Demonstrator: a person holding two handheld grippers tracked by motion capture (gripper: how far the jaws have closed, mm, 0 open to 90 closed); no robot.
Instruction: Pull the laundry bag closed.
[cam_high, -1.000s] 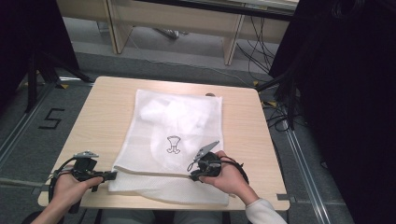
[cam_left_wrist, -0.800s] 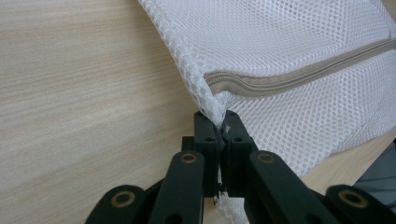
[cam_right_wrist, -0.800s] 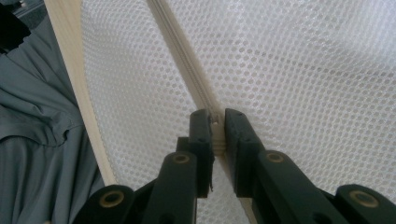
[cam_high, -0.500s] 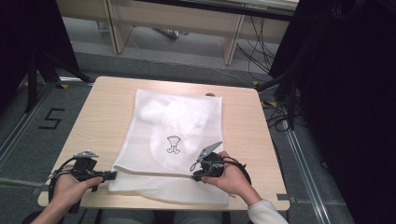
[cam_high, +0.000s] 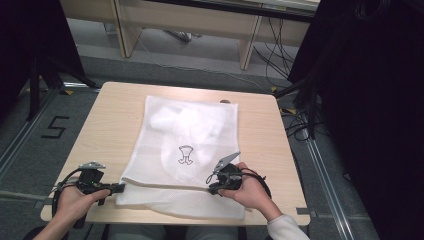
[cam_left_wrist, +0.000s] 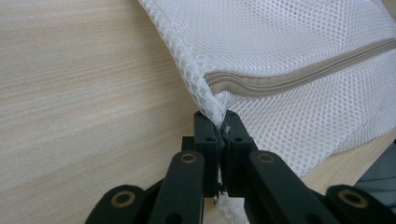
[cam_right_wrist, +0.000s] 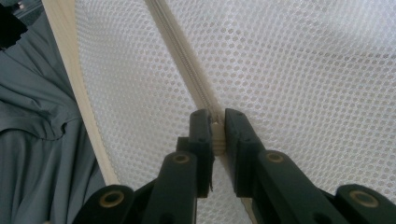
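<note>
A white mesh laundry bag (cam_high: 200, 112) lies flat on the wooden table (cam_high: 110, 115), with a white garment and its small dark print (cam_high: 185, 154) showing through. A beige zipper (cam_left_wrist: 299, 79) runs along the bag's near side. At the bag's near-left corner my left gripper (cam_high: 120, 187) is shut, pinching the mesh corner (cam_left_wrist: 212, 105) between its jaws. My right gripper (cam_high: 214, 186) sits farther right along the zipper (cam_right_wrist: 182, 56), shut on the small beige zipper pull (cam_right_wrist: 217, 135).
The table's near edge (cam_right_wrist: 88, 116) runs close under both hands, with the person's grey clothing (cam_right_wrist: 42, 140) beyond it. Bare wood lies left and right of the bag. Dark curtains, desk legs and floor cables (cam_high: 280, 60) surround the table.
The right gripper has shifted slightly to the right and nearer along the zipper, still shut on the pull. The left gripper has stayed at the corner.
</note>
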